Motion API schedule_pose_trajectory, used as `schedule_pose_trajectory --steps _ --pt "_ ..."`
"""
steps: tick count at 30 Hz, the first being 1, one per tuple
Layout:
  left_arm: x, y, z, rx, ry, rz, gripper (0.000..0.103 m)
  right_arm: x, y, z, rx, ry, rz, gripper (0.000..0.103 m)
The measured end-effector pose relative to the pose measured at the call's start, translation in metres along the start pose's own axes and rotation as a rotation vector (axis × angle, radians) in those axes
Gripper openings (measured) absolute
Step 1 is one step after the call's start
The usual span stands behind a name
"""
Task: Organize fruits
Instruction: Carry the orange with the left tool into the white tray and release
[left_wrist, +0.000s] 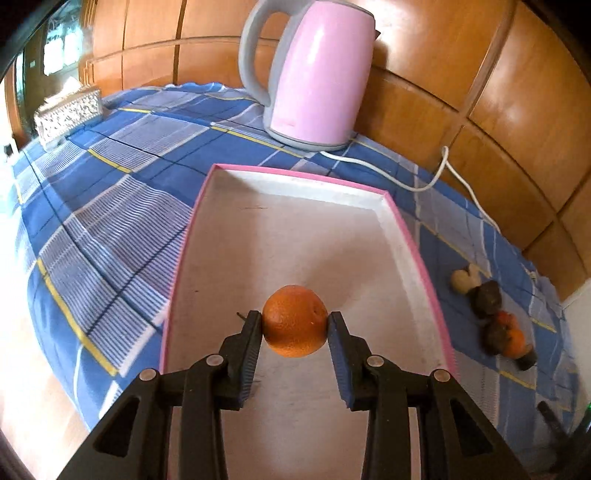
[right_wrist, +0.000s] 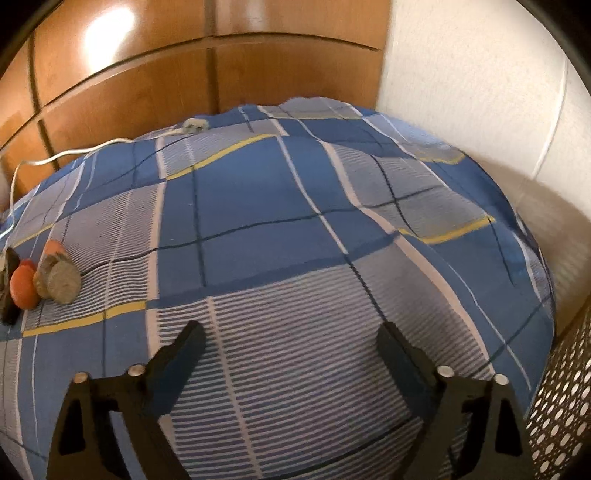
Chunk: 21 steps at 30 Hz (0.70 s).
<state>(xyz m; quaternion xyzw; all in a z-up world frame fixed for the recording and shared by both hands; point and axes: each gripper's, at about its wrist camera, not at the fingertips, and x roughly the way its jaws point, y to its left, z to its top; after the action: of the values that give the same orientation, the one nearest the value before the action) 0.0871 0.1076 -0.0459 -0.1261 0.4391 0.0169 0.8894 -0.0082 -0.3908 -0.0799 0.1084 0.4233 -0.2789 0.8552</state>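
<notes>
An orange (left_wrist: 295, 322) hangs between the black fingers of my left gripper (left_wrist: 295, 325), which is shut on it above the near part of a pink-rimmed white tray (left_wrist: 413, 243). The tray's floor holds nothing. To the tray's right on the blue checked cloth lies a small heap of fruits (left_wrist: 493, 314): a pale one, two dark ones and an orange one. In the right wrist view the same heap (right_wrist: 44, 280) lies at the far left. My right gripper (right_wrist: 291, 341) stands open over bare cloth, with nothing between its fingers.
A pink electric kettle (left_wrist: 314, 70) stands behind the tray, its white cord (left_wrist: 454, 177) trailing right along the wooden wall. A patterned tissue box (left_wrist: 68, 112) sits far left. A perforated metal bin (right_wrist: 557, 417) stands at the table's right edge, by a white wall.
</notes>
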Motion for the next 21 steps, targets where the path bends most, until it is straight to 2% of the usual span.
schedule_pose_trajectory --steps 7,9,13,21 --pt "0.003 0.001 0.001 0.031 -0.023 0.068 0.04 -0.012 0.027 0.001 -0.078 -0.007 0.092 0.082" --pt "-0.003 -0.001 0.0 0.042 -0.041 0.064 0.048 -0.015 0.037 0.0 -0.101 -0.005 0.136 0.077" --pt "-0.02 -0.006 -0.005 0.057 -0.079 0.054 0.056 -0.021 0.052 -0.002 -0.134 0.013 0.208 0.072" --pt "-0.033 -0.009 -0.02 0.036 -0.041 0.025 0.057 -0.033 0.086 -0.003 -0.241 0.028 0.352 0.054"
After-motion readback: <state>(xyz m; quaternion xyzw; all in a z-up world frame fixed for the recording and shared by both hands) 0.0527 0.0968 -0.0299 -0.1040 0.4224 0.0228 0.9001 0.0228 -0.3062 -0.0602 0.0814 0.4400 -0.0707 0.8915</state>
